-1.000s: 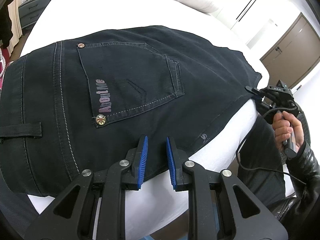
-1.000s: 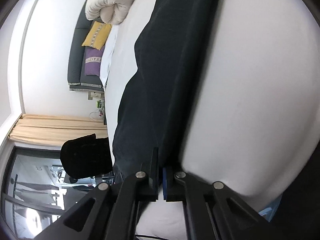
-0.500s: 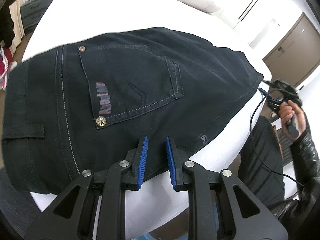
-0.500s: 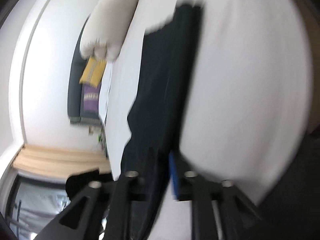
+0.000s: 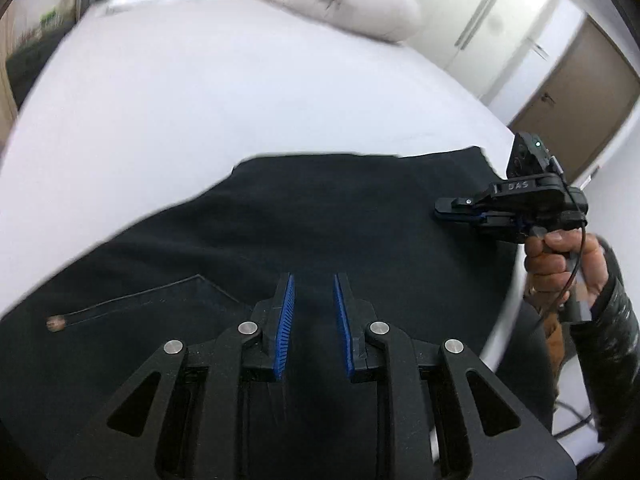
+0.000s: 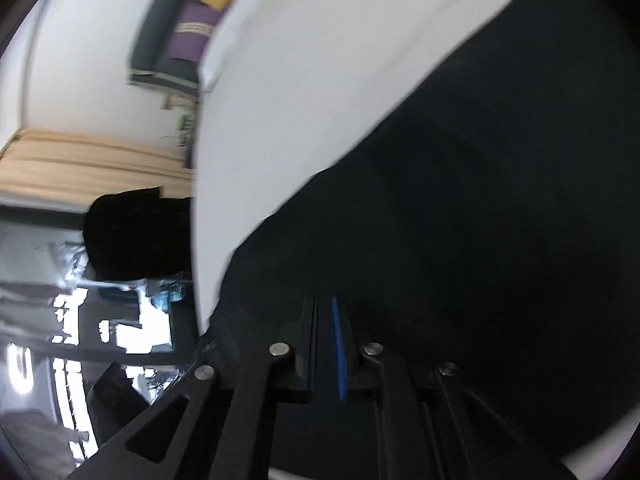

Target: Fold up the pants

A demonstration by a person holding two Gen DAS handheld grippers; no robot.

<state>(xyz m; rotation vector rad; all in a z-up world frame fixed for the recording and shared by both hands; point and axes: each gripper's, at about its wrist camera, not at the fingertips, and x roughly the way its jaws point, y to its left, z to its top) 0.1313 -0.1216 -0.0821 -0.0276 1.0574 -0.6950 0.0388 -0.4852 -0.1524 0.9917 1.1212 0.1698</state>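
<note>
White bed sheet (image 5: 168,92) carries the black denim pants (image 5: 320,220), lying flat across its near edge. Only the left wrist view shows the beige bunched duvet (image 5: 340,4) beyond the pants, and the right claw (image 5: 444,210) over their right end. Left claw (image 5: 313,320) hovers over the pants, parted, empty. Right claw (image 6: 323,344) shows a narrow gap, gripping nothing.

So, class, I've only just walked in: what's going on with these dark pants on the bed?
A person with a handheld gripper in each hand is folding black jeans laid across a white bed. The left gripper hovers open over the denim beside the back pocket. The right gripper, seen from the left camera, sits low at the far end of the fabric; its jaws look nearly closed, but blur hides whether they pinch cloth. A rolled duvet lies beyond.
</note>
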